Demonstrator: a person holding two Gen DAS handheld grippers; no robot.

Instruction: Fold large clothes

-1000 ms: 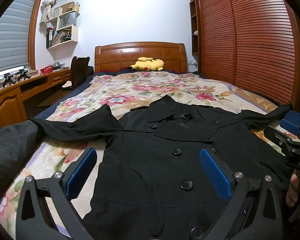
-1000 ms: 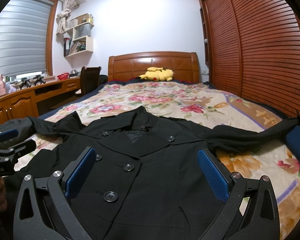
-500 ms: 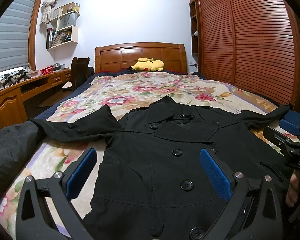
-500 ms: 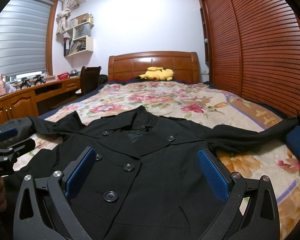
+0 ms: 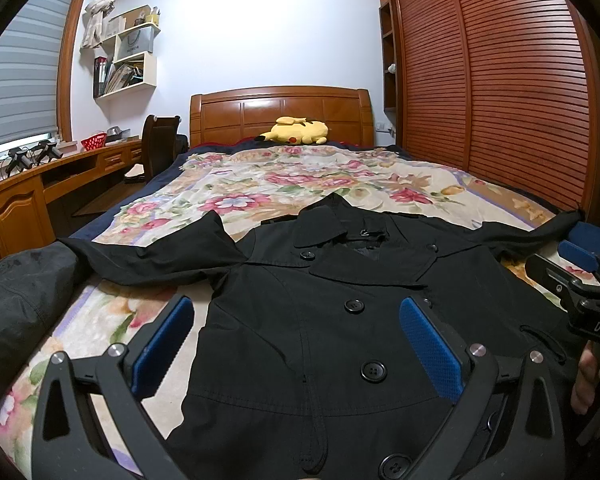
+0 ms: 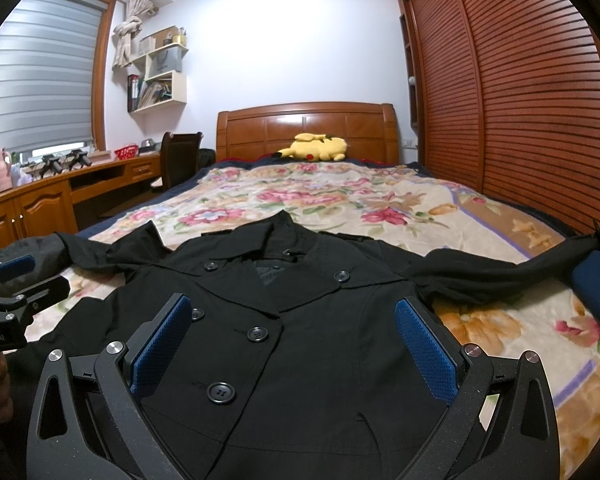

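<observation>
Left wrist: black coat (image 5: 340, 320) flat, tools (image 5: 296, 344) spread.

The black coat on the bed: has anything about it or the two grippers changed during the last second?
Nothing visibly changed. The black coat lies spread flat on the flowered blanket, both sleeves stretched out, as before. The left gripper and right gripper hover open over it as before, holding nothing.

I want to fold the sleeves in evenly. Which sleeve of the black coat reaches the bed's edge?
The sleeve by the wardrobe: it runs out straight to the edge. The desk-side sleeve ends short.
</observation>
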